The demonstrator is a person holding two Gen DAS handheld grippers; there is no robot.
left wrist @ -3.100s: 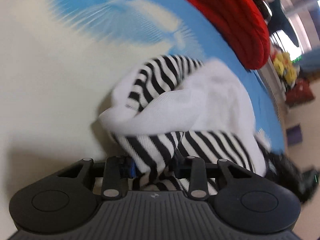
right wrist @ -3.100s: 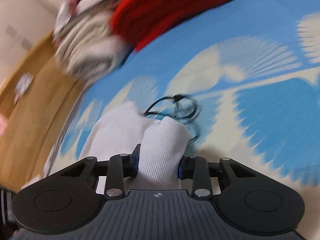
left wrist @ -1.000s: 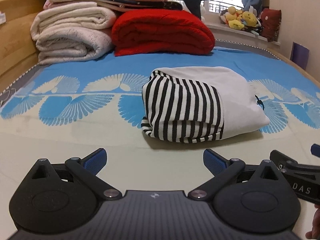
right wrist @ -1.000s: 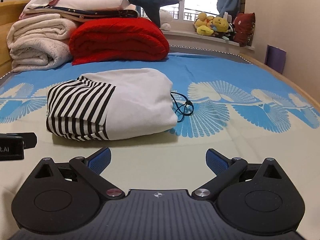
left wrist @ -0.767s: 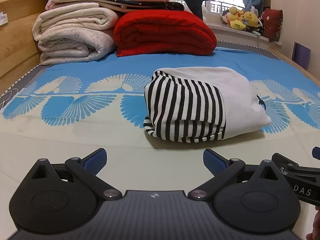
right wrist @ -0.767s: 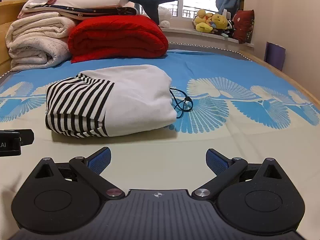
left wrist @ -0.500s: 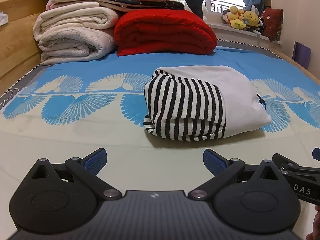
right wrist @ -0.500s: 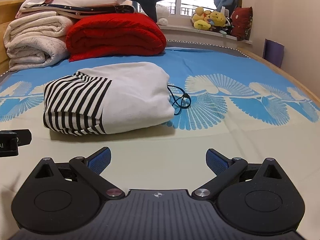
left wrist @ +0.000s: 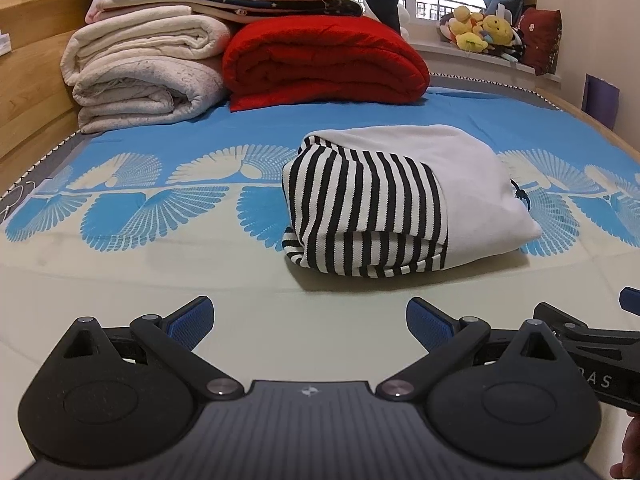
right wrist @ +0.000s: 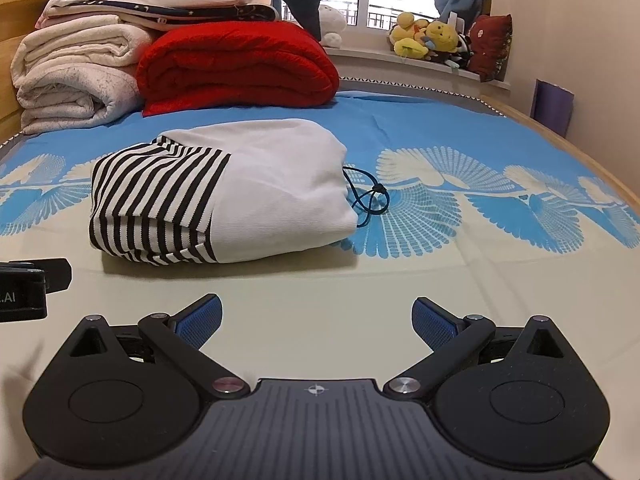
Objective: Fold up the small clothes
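Blue-patterned bedsheet (left wrist: pixel 160 216) fills both views. At mid-frame lies the folded garment (left wrist: pixel 400 208), striped end left, its cord (right wrist: pixel 370 200) trailing right. Bare sheet rings it, widest in front. Both the left gripper (left wrist: pixel 310 320) and right gripper (right wrist: pixel 316 318) are spread wide, empty. Blankets (left wrist: pixel 320 64) line the upper edge.

left gripper (left wrist: pixel 310 322): jaws spread wide, nothing between the blue-padded fingers (left wrist: pixel 192 320); held low and level.
right gripper (right wrist: pixel 316 322): jaws spread wide, empty; blue-padded fingers (right wrist: pixel 434 322) level, pointing far.
relative pose: side by side, near each other, each showing at the edge of the other's view.
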